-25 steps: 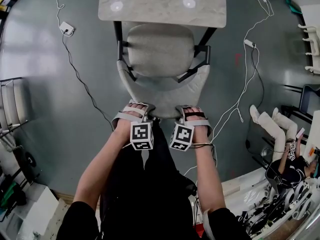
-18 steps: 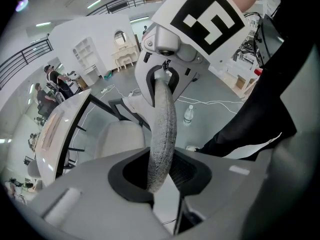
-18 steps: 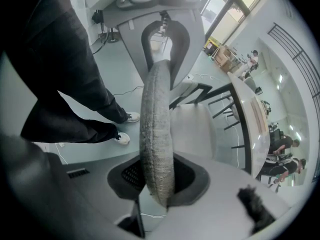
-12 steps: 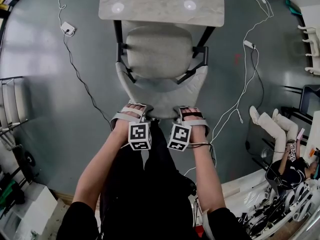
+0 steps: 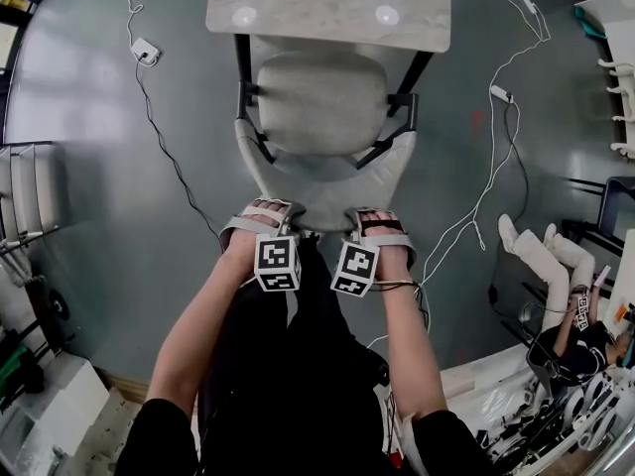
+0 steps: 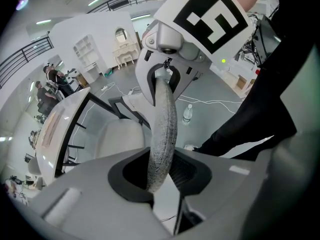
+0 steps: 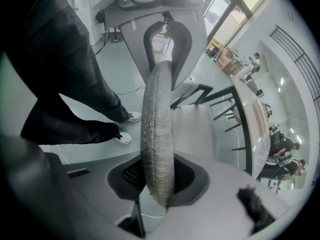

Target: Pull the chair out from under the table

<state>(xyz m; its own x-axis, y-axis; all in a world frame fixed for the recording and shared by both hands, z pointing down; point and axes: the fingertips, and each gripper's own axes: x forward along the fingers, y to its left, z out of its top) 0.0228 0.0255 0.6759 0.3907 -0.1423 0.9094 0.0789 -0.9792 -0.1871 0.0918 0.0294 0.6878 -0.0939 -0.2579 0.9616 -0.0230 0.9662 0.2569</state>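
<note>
We lose the far side of the table (image 5: 327, 13) in the head view, where it is cut off at the top edge. The legs of the chair (image 5: 319, 102) are hidden beneath its own seat. The seat's front lies right at the table's near edge, and we cannot tell whether any of it sits under the top.

In that view the jaw tips are covered by the marker cubes (image 5: 279, 264) and the hands, so we read the grip from the gripper views. The left gripper (image 6: 161, 170) has its jaws closed on the backrest (image 6: 163, 124), whose grey padded rim runs up between the pads. The right gripper (image 7: 157, 181) clamps the same rim further along, towards the chair's right side.

We see both grippers pointing steeply down onto the backrest's top edge, on the side of the chair away from the table, side by side and near one another. The forearms reach forward and down, roughly parallel, with the person standing just behind the chair.
</note>
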